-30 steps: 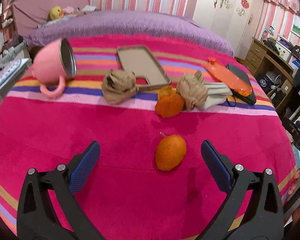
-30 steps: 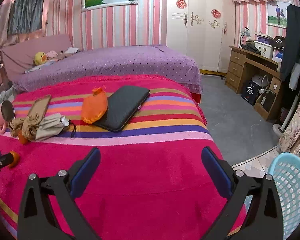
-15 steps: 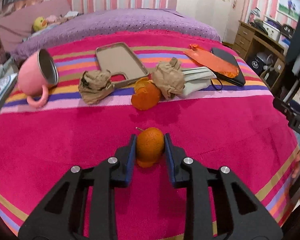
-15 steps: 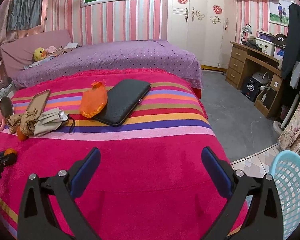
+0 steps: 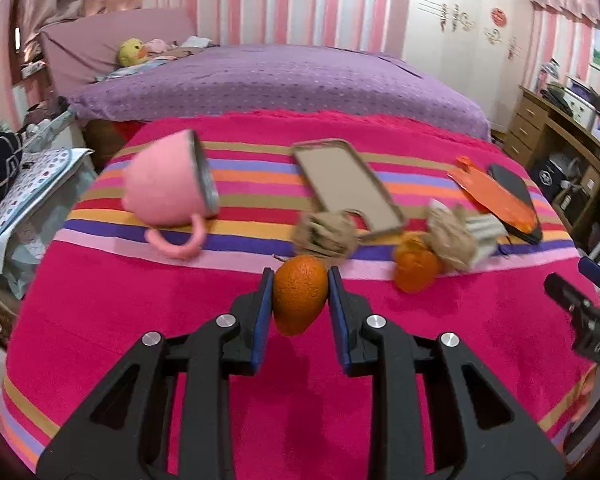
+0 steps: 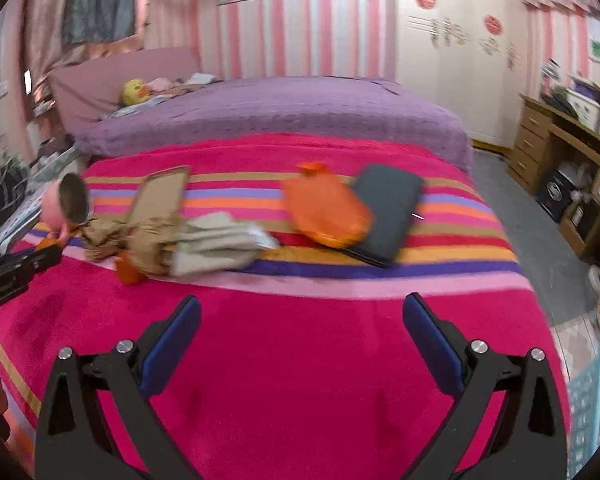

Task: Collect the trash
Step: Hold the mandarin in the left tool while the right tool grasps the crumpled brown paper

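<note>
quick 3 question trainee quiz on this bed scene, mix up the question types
1. True or false: the left claw is shut on the orange peel piece.
2. Which lies on its side on the striped blanket? A) pink mug B) a glass bottle C) a red bowl
3. Fill in: the right claw is ____ and holds nothing.

Key: 1 true; 2 A; 3 open

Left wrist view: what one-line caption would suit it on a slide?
Left gripper clamps an orange peel above the striped blanket, with crumpled paper and pink mug beyond.
</note>
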Tool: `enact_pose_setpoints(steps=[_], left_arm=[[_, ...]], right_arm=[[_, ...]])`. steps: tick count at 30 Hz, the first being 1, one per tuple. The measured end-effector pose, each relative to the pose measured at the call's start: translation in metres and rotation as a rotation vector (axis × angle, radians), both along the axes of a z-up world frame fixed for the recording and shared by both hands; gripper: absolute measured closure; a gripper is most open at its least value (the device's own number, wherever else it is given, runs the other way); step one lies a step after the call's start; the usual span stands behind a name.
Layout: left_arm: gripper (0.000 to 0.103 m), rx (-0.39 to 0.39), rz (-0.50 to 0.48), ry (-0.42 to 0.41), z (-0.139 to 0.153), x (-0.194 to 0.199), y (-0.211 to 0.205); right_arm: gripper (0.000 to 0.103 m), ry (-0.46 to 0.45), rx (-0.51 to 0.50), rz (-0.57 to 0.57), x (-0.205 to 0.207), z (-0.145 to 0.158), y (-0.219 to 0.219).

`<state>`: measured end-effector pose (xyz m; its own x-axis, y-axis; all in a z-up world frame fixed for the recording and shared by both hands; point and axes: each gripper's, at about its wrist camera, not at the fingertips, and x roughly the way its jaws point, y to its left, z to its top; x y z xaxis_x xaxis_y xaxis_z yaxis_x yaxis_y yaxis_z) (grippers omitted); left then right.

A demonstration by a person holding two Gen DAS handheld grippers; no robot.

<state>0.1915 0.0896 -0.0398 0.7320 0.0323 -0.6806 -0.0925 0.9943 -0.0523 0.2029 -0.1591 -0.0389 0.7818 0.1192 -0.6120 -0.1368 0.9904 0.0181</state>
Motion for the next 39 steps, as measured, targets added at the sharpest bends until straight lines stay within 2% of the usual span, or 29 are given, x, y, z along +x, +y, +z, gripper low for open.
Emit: enact_pose_setpoints(steps=[4,6,8,9,11,14,16,19,23,28,39], left_arm=[[0.077,-0.038,0.038,-0.002,0.002,0.001,0.021],[0.077,-0.047,0.064,0.002,0.002,0.003,0.033],[0.078,-0.067,0.081,0.005,0.002,0.005,0.041],[0.078,-0.076,0.086,0.007,0.002,0.005,0.044],[0.078,-0.082,0.096,0.009,0.001,0.007,0.048],[0.077,-0.093,0.1,0.009,0.001,0.006,0.051],[0.077,-0.102,0.1,0.011,0.001,0.007,0.052],[0.078,-0.108,0.096,0.008,0.001,0.007,0.05],[0.077,-0.107,0.081,-0.001,0.004,0.005,0.045],[0.077,-0.128,0.07,-0.012,0.008,0.003,0.039],[0.077,-0.092,-0.004,-0.022,0.013,-0.006,-0.002]], right_arm=[[0.006,-0.013,-0.003,0.078,0.011,0.007,0.046],[0.011,-0.006,-0.006,0.116,0.015,0.008,0.062],[0.026,0.009,-0.036,0.161,0.021,0.005,0.083],[0.029,0.016,-0.044,0.173,0.024,0.002,0.09],[0.043,0.027,-0.044,0.188,0.031,-0.003,0.099],[0.056,0.05,-0.018,0.193,0.04,-0.007,0.104],[0.061,0.062,-0.019,0.202,0.045,-0.011,0.107],[0.065,0.071,0.005,0.219,0.049,-0.012,0.106],[0.066,0.011,0.013,0.221,0.035,0.003,0.094],[0.066,-0.007,0.031,0.209,0.017,0.016,0.064],[0.064,-0.006,0.034,0.129,-0.016,0.017,-0.002]])
